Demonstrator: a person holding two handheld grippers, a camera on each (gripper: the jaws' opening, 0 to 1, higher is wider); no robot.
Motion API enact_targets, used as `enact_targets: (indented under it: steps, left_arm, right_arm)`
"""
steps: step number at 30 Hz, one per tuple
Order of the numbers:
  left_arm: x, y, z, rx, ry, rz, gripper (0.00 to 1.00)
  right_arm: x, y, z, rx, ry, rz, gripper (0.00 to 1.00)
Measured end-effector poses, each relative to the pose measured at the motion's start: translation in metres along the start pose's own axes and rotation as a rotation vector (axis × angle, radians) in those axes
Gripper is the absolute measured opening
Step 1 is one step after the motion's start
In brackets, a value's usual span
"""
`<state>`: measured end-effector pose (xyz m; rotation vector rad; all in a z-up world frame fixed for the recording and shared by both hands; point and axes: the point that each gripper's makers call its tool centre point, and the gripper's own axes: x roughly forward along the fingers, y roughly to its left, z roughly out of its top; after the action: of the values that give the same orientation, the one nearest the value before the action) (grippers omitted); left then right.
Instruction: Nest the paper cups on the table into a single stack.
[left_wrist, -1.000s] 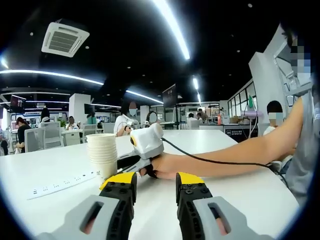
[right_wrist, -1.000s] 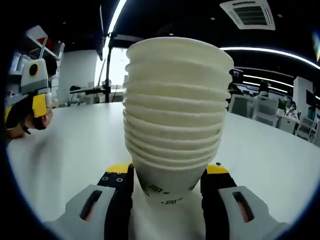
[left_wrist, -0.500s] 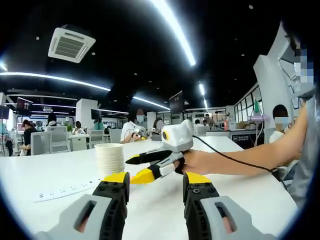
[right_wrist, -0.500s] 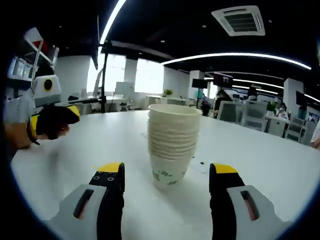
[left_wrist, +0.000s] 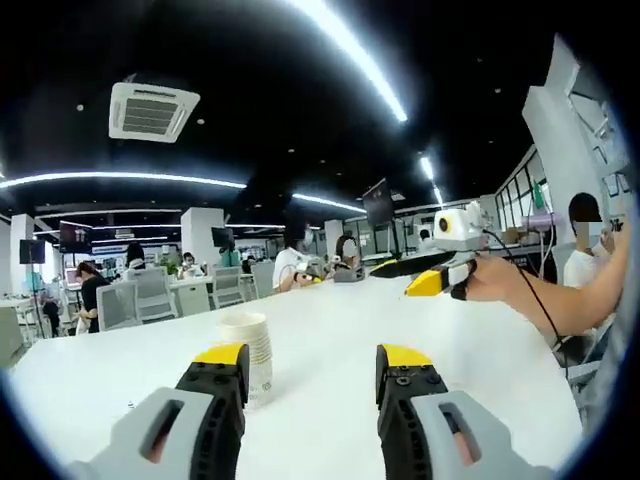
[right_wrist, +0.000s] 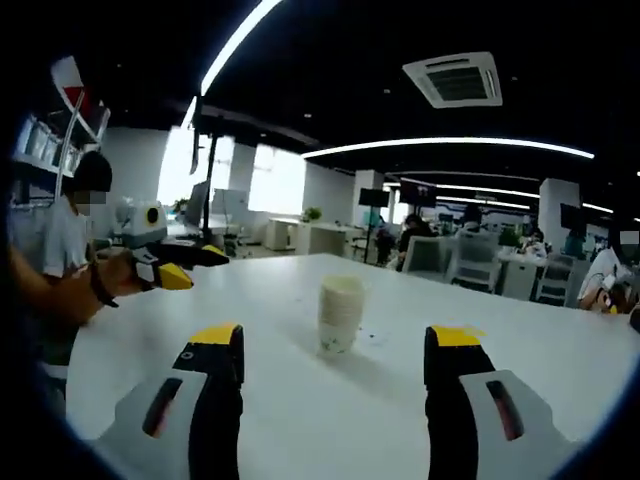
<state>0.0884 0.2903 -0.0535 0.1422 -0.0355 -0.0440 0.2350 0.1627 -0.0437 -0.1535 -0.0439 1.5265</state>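
now i see one stack of cups (right_wrist: 340, 315) standing alone on the tabletop (right_wrist: 300, 400). my right claw (right_wrist: 332, 350) and left claw (left_wrist: 312, 365) are both wide open and empty, away from it. i judge nesting finished; nothing remains.

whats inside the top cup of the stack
Cannot tell: the paper cup stack stands upright on the white table, and both views see it side-on, so its rim hides the interior.
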Motion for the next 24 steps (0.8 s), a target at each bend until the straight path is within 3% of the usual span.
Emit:
enact_targets:
  steps: [7, 12, 16, 18, 22, 24]
  left_arm:
    - [-0.043, -0.022, 0.029, -0.025, -0.042, 0.045, 0.71]
    - [-0.069, -0.039, 0.042, -0.015, -0.054, 0.079, 0.73]
    - [-0.09, -0.048, 0.04, -0.011, -0.043, 0.113, 0.74]
    - [-0.099, -0.051, 0.037, -0.02, -0.042, 0.125, 0.74]
    - [-0.121, -0.06, 0.029, -0.04, -0.038, 0.156, 0.75]
    - [-0.134, -0.064, 0.028, -0.028, -0.04, 0.182, 0.75]
  right_arm:
    - [-0.076, 0.031, 0.01, -0.003, -0.072, -0.041, 0.76]
    - [-0.115, 0.046, 0.007, -0.007, -0.085, -0.076, 0.78]
    - [-0.141, 0.061, 0.013, -0.028, -0.146, -0.071, 0.78]
    - [-0.154, 0.068, 0.011, -0.007, -0.14, -0.075, 0.75]
    - [-0.169, 0.077, 0.013, -0.021, -0.147, -0.094, 0.81]
    - [-0.177, 0.086, 0.009, -0.021, -0.111, -0.088, 0.81]
